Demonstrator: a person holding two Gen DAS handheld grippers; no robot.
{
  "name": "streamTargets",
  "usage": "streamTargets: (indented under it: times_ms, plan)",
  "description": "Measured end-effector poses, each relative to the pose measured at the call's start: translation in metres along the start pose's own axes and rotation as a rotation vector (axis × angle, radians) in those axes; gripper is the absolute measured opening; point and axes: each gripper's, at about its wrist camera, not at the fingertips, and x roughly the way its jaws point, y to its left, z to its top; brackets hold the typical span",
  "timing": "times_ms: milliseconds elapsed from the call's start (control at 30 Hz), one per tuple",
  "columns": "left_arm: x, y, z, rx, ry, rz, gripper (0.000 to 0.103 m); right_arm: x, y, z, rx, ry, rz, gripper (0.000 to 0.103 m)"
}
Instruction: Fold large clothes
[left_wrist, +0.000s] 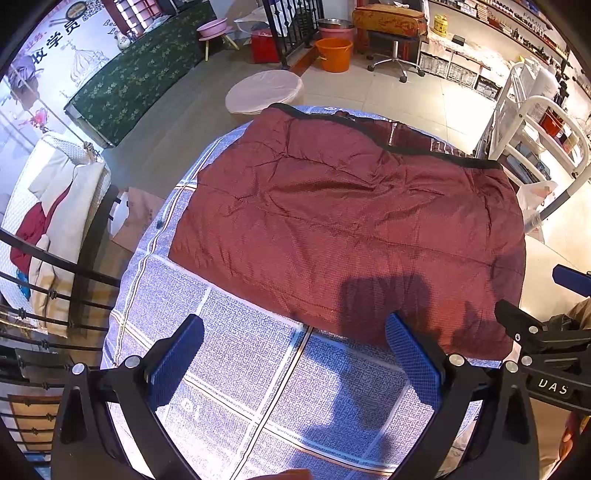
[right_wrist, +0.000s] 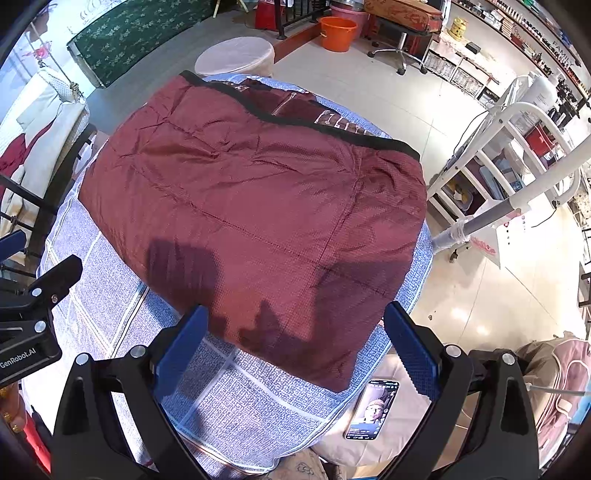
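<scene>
Already your jacket (left_wrist: 347, 229) lies folded into a block on the counter (left_wrist: 229, 369); both your left gripper (left_wrist: 293, 363) and right gripper (right_wrist: 295, 354) hang spread apart, empty, so perhaps one more fold remains.

Both fisheye views are bright and sharp at centre, with strong barrel distortion: straight railings and shelves bow toward the dark circular vignette at the corners. Light falls from above and behind, casting hard-edged dark shadows of the rigs onto the maroon garment (left_wrist: 343, 229) just ahead of the fingertips, and onto the checked blue cloth (left_wrist: 229, 369) between the fingers of the left gripper (left_wrist: 295, 354). Beyond the right gripper (right_wrist: 295, 343), to the right of its right finger, the glossy floor tiles (right_wrist: 476, 317) carry white glare spots. Far shelving is overexposed and soft. The garment sheen shows faint highlights along creases
</scene>
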Motion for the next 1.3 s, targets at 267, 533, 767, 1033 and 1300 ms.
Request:
streamTargets:
  times_ms: [267, 533, 767, 1033, 1300]
  plan:
    - [-0.0001, 0.0022, -0.0004, -0.005, 0.0, 0.001, 0.097, 0.0011, 0.0031, -0.0002, -0.011, 0.003, 0.005, 0.095]
    - [0.0008, 0.0052, -0.0008, -0.01, 0.002, 0.001, 0.097, 0.0018, 0.0034, 0.0004, -0.016, 0.006, 0.003, 0.095]
    - [0.0012, 0.0064, -0.0014, -0.01, 0.003, 0.002, 0.097, 0.0016, 0.0036, 0.0017, -0.022, 0.006, 0.004, 0.095]
    - [-0.0001, 0.0084, -0.0032, -0.019, -0.013, -0.001, 0.097, 0.0028, 0.0054, 0.0031, -0.027, 0.01, 0.002, 0.095]
    - [0.0023, 0.0074, -0.0043, -0.02, 0.003, -0.005, 0.097, 0.0038, 0.0052, 0.003, -0.027, 0.011, 0.003, 0.095]
